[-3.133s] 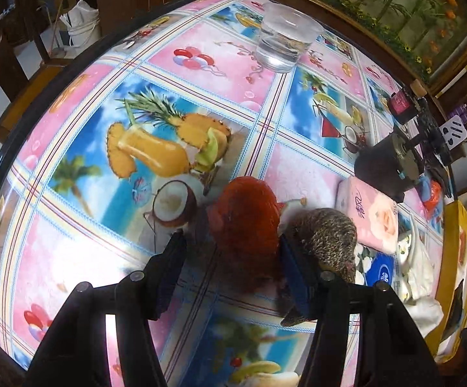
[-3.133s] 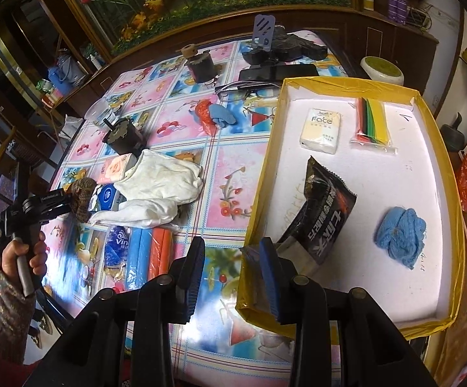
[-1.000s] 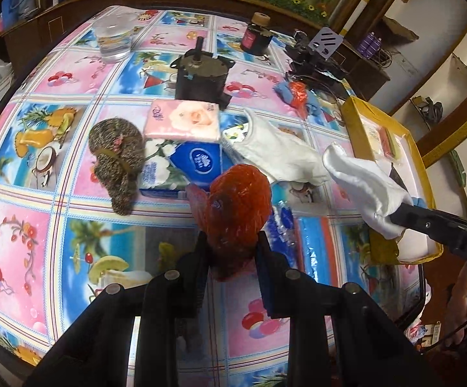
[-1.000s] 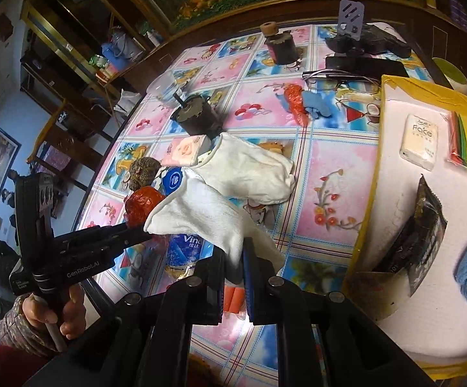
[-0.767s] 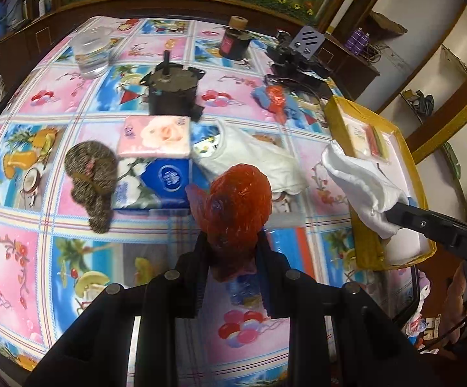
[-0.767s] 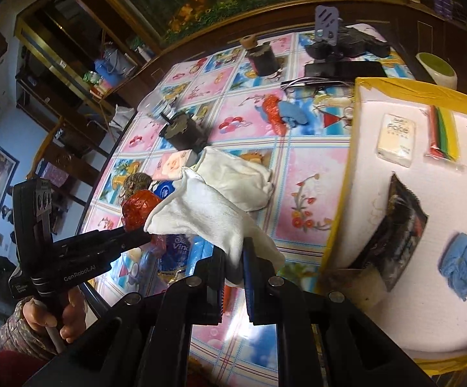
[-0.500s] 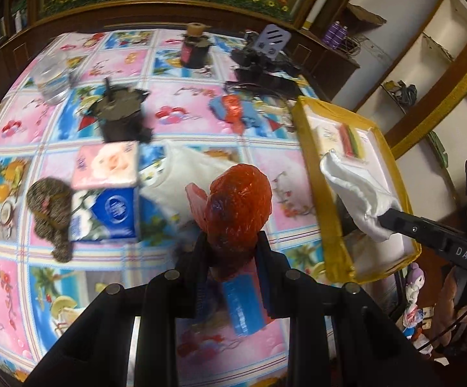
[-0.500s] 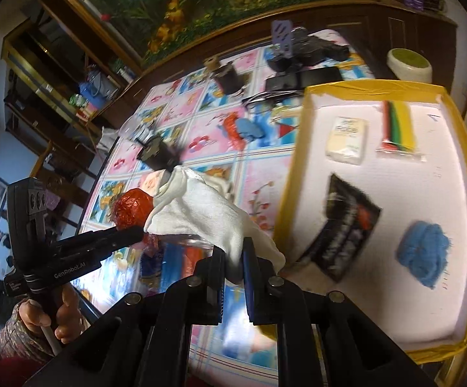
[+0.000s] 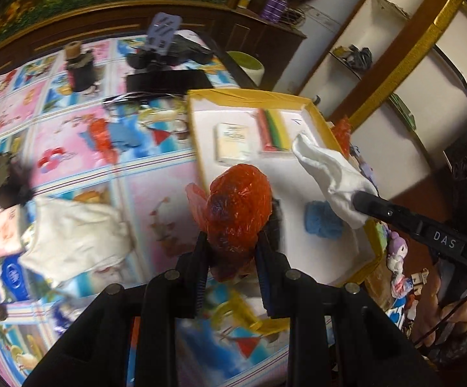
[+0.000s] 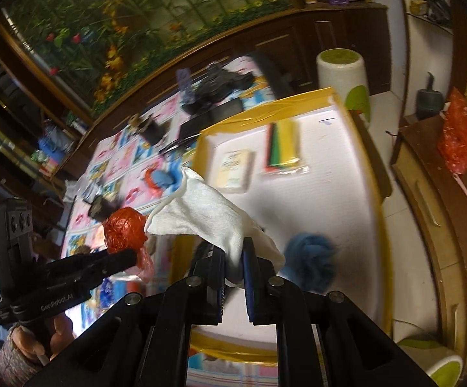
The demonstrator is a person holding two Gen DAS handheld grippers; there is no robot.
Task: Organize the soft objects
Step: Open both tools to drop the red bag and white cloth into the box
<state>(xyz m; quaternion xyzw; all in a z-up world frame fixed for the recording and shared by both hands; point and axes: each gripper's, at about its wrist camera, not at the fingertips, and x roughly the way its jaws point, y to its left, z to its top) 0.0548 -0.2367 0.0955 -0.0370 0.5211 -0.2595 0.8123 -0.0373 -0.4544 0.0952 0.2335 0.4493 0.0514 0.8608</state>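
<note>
Since soft stuff goes in yellow-rimmed tray (image 9: 248, 95), we hover both claws above it: left gripper (image 9: 233, 251) pinching red plastic bag (image 9: 238, 209), right gripper (image 10: 233, 266) clamping white cloth (image 10: 214, 219).

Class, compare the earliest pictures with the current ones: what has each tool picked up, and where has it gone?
The left tool took the red bag, the right tool the white cloth; both carried them over the yellow tray. Tray contents stayed.
</note>
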